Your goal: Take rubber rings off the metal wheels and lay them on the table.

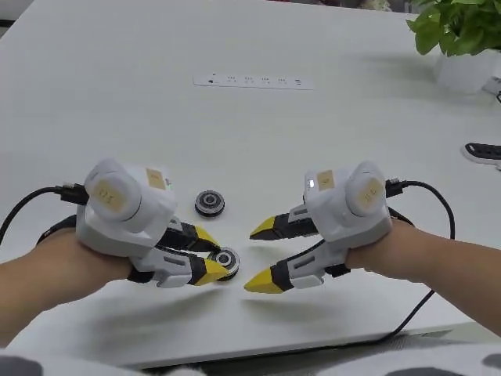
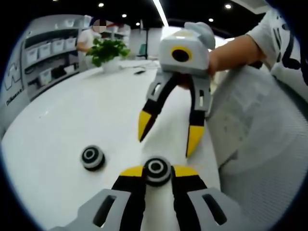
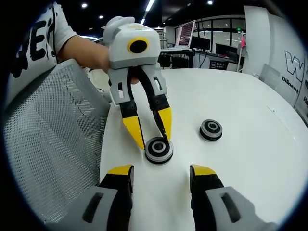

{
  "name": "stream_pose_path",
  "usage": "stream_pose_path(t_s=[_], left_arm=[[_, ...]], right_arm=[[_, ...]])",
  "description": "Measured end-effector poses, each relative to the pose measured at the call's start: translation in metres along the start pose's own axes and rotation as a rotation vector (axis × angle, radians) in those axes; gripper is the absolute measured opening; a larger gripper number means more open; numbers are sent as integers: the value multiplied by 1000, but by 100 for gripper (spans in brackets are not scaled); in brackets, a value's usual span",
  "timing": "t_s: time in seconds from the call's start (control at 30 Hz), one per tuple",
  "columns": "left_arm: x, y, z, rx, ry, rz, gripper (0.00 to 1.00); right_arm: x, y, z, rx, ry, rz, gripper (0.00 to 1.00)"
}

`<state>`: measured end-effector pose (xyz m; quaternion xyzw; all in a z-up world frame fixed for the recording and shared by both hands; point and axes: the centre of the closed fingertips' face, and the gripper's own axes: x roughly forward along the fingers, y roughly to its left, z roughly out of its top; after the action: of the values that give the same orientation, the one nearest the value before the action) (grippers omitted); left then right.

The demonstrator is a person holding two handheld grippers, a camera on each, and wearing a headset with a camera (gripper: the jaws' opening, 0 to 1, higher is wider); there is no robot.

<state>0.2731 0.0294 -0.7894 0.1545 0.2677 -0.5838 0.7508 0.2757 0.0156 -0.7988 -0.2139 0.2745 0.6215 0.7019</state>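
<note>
- The left gripper [image 1: 213,254] sits low on the white table [image 1: 313,141], near the front edge. Its yellow-tipped jaws are clamped on a metal wheel [image 1: 225,260].
- In the left gripper view that wheel [image 2: 156,170] is wedged right between the two tips, and it looks like it's resting flat on the table.
- Its dark rubber ring [image 3: 159,160] is still around the rim.
- The right gripper [image 1: 260,257] faces it, just beside the wheel but not touching. Its jaws are spread wide with nothing between them.
- A second wheel [image 1: 210,203] lies flat on the table a bit further back, apart from both grippers, and its dark outer band is on too.
- Way further back there's a white power strip [image 1: 252,81], and a potted plant [image 1: 462,31] in the far right corner.
</note>
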Motion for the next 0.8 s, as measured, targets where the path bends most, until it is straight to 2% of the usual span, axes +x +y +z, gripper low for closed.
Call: stream_pose_path(t_s=[0.27,0.5,0.8], left_arm=[[2,5,-1,28,7,24,15],[2,4,-1,31,8,22,15],[2,6,-1,40,9,31,15]], right_arm=[[2,2,0,-3,4,4,43],[5,5,0,-14,9,10,43],[10,7,4,15,-6,16,40]])
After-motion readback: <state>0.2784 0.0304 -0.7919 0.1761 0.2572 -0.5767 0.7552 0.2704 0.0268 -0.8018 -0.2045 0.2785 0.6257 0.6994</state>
